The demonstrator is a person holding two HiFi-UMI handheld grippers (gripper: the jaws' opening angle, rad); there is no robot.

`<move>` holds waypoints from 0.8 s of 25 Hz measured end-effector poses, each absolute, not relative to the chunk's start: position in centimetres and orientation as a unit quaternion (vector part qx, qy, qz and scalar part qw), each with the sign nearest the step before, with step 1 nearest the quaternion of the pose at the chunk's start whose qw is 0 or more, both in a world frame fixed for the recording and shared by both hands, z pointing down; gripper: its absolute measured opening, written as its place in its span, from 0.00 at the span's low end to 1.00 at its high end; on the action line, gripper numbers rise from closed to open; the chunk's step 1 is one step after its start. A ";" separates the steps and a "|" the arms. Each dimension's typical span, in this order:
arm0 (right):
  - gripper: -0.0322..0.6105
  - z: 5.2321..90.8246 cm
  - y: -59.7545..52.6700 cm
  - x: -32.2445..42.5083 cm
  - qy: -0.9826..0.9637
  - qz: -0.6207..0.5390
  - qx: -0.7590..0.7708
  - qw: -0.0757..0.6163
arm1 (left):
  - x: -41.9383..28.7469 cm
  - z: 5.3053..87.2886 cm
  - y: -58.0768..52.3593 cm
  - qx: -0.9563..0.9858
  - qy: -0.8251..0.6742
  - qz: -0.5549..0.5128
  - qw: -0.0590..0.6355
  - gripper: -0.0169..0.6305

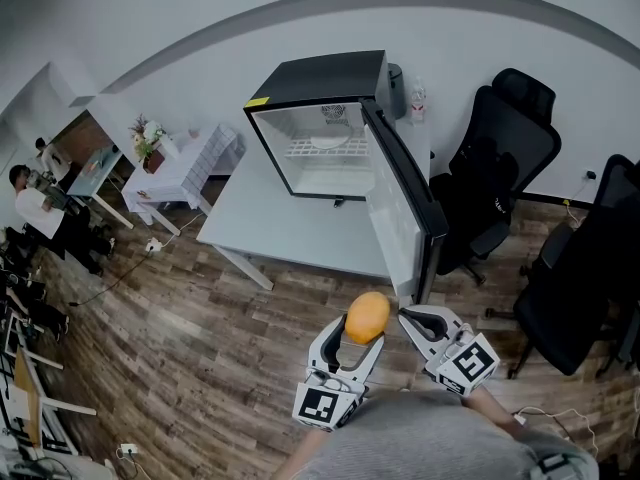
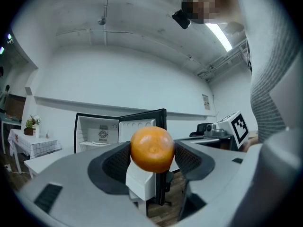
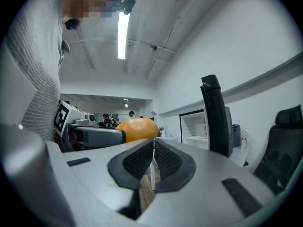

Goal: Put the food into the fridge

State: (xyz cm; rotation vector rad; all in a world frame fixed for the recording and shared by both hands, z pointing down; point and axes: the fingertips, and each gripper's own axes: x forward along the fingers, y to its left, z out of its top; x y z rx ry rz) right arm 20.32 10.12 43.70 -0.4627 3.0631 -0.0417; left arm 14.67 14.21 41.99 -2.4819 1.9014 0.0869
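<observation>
While the fridge (image 1: 330, 118) is standing open on the table (image 1: 250, 218), the left gripper (image 1: 352, 353) is clamping an orange (image 1: 366, 317) well short of it, and the right gripper (image 1: 425, 326) is waiting closed, empty.

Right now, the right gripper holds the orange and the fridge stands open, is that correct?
Not quite: the left gripper holds the orange, as the left gripper view shows. The right gripper is shut and empty. The fridge is open.

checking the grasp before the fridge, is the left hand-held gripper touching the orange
Touching. The left gripper view shows the orange clamped between both jaws of the left hand-held gripper.
</observation>
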 end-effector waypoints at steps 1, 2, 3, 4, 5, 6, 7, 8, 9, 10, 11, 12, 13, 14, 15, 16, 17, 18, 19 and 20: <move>0.07 43.6 10.1 20.3 0.989 -0.012 -0.149 0.022 | 14.7 41.9 14.2 -0.794 0.607 0.028 0.008 0.49; 0.07 43.6 10.1 20.3 0.989 -0.009 -0.147 0.022 | 14.8 41.9 14.1 -0.794 0.607 0.028 0.009 0.49; 0.07 43.4 10.2 20.3 0.989 -0.006 -0.146 0.022 | 14.9 41.8 14.0 -0.795 0.606 0.028 0.011 0.49; 0.07 43.3 10.2 20.2 0.989 -0.003 -0.144 0.023 | 15.0 41.8 14.0 -0.796 0.605 0.028 0.013 0.49; 0.07 43.2 10.2 20.2 0.989 0.000 -0.143 0.023 | 15.2 41.7 13.9 -0.796 0.604 0.029 0.014 0.49; 0.07 43.1 10.2 20.2 0.990 0.002 -0.143 0.023 | 15.3 41.6 13.8 -0.797 0.604 0.029 0.015 0.49; 0.07 43.0 10.2 20.2 0.990 0.003 -0.142 0.024 | 15.4 41.6 13.8 -0.797 0.603 0.030 0.015 0.49; 0.07 43.0 10.2 20.3 0.990 0.004 -0.142 0.024 | 15.4 41.6 13.8 -0.797 0.603 0.030 0.016 0.49; 0.07 43.0 10.1 20.3 0.990 0.005 -0.141 0.024 | 15.4 41.6 13.7 -0.797 0.604 0.030 0.016 0.49; 0.07 43.1 10.1 20.3 0.990 0.005 -0.140 0.024 | 15.4 41.7 13.7 -0.796 0.604 0.030 0.016 0.49; 0.07 43.1 10.1 20.3 0.990 0.005 -0.140 0.023 | 15.4 41.7 13.7 -0.795 0.605 0.031 0.016 0.49; 0.07 43.1 10.1 20.3 0.990 0.005 -0.140 0.021 | 15.4 41.7 13.7 -0.795 0.606 0.032 0.016 0.49; 0.07 43.2 10.1 20.4 0.990 0.004 -0.140 0.020 | 15.3 41.7 13.7 -0.794 0.607 0.032 0.015 0.49; 0.07 43.3 10.1 20.4 0.990 0.003 -0.140 0.019 | 15.3 41.8 13.8 -0.793 0.608 0.031 0.014 0.49; 0.07 43.3 10.0 20.4 0.990 0.003 -0.139 0.019 | 15.2 41.8 13.8 -0.793 0.609 0.031 0.014 0.49; 0.07 43.2 10.0 20.3 0.990 0.004 -0.139 0.019 | 15.2 41.8 13.7 -0.792 0.610 0.032 0.013 0.49; 0.07 43.2 9.9 20.3 0.990 0.004 -0.138 0.019 | 15.1 41.8 13.7 -0.791 0.611 0.033 0.013 0.49; 0.07 43.2 9.9 20.2 0.990 0.004 -0.137 0.019 | 15.0 41.8 13.6 -0.790 0.613 0.035 0.012 0.49; 0.07 43.2 9.9 20.1 0.991 0.004 -0.135 0.019 | 14.9 41.9 13.6 -0.788 0.614 0.036 0.010 0.49; 0.07 43.3 9.9 20.0 0.991 0.004 -0.133 0.019 | 14.8 42.0 13.6 -0.787 0.616 0.037 0.008 0.49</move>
